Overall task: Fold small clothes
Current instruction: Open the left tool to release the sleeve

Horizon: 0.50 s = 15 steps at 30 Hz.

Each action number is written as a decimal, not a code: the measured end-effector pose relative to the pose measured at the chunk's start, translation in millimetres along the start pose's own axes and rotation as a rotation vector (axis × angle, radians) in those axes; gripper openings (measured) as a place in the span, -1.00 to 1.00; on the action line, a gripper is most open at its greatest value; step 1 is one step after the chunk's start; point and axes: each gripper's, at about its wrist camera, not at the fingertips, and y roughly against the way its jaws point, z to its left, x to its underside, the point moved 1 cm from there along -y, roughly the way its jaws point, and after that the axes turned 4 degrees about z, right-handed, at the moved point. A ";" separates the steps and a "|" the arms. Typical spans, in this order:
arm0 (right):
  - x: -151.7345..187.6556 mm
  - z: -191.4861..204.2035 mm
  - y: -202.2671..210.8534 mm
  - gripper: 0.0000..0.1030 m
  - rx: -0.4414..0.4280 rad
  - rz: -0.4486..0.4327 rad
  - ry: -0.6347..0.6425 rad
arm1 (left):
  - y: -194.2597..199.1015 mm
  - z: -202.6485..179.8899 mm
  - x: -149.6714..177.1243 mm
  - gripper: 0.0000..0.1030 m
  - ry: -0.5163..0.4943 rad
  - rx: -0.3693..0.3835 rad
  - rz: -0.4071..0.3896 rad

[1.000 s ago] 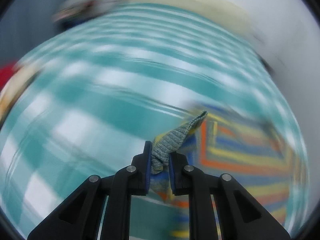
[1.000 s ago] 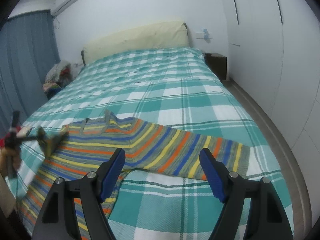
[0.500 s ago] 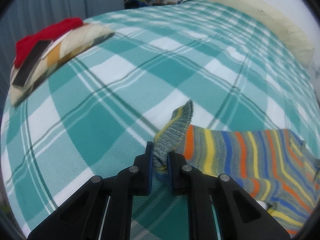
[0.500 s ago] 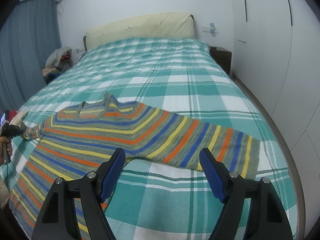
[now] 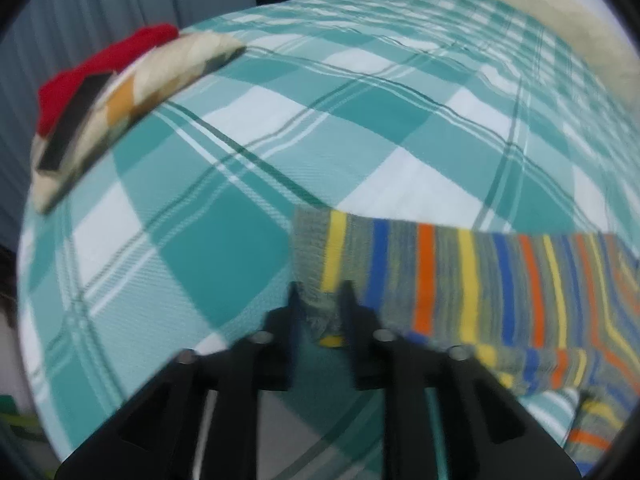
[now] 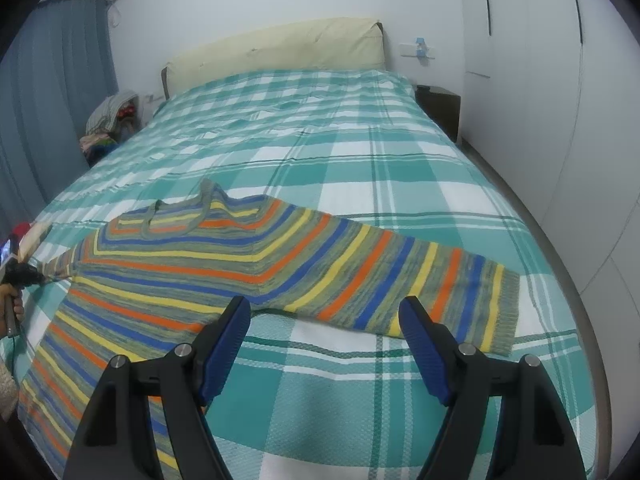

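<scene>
While the left gripper still pinches the striped sweater's cuff, now flatter on the bedspread, the right gripper stays agape above it

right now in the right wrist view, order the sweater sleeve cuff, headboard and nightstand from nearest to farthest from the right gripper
1. Sweater sleeve cuff, just ahead, right.
2. Nightstand, right of the bed.
3. Headboard, far end, centre.
The right gripper is open.
</scene>
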 end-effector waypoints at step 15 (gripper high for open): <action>-130.5 13.6 -121.8 0.54 -0.243 0.236 0.160 | 62.3 -202.2 -40.5 0.71 -0.678 0.478 0.004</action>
